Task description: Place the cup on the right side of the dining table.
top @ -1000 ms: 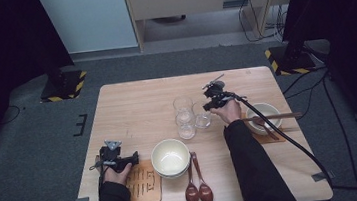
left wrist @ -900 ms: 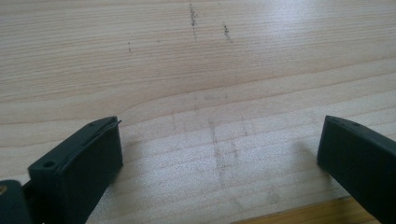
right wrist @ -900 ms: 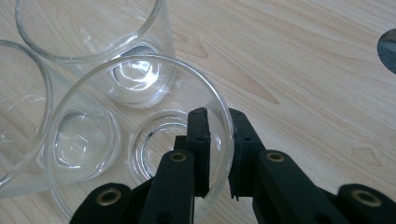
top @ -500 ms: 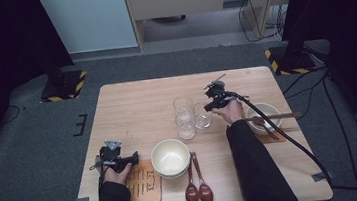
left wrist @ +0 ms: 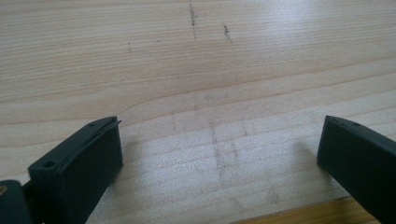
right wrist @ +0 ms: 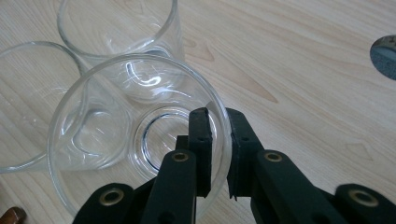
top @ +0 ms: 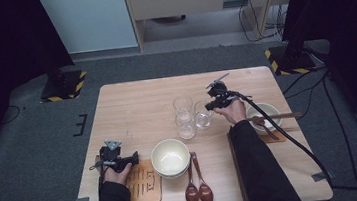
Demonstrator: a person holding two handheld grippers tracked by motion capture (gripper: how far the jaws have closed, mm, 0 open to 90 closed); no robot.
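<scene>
my right gripper [right wrist: 217, 154] is clamped on the wall of a clear glass [right wrist: 135, 140]. one jaw is inside the glass and the other is outside, and the thin rim sits pinched between them. in the right gripper view that glass is in the middle of the frame, with its round bottom showing through. two more glasses touch it or stand just beside it: one at the top of the frame [right wrist: 116, 28] and one at the left edge [right wrist: 32, 102].

in the high view the right gripper [top: 213, 105] is a bit right of the middle of the frame, and the held glass [top: 202, 115] is just below and left of it, on the wooden table [top: 137, 105]. the other two glasses stand to its left, one above the other in the frame, close together.

my left gripper [top: 122, 161] is at the lower left of the table in the high view, just beside a wooden board [top: 145, 187]. its jaws stand wide apart with nothing between them. in the left gripper view i see bare table wood [left wrist: 196, 70] between the two black jaws.

a cream bowl [top: 171, 157] sits low in the middle of the high view, with two brown spoons [top: 198, 189] just right of it. another bowl [top: 264, 116] with chopsticks across it is at the right, near my right sleeve.
</scene>
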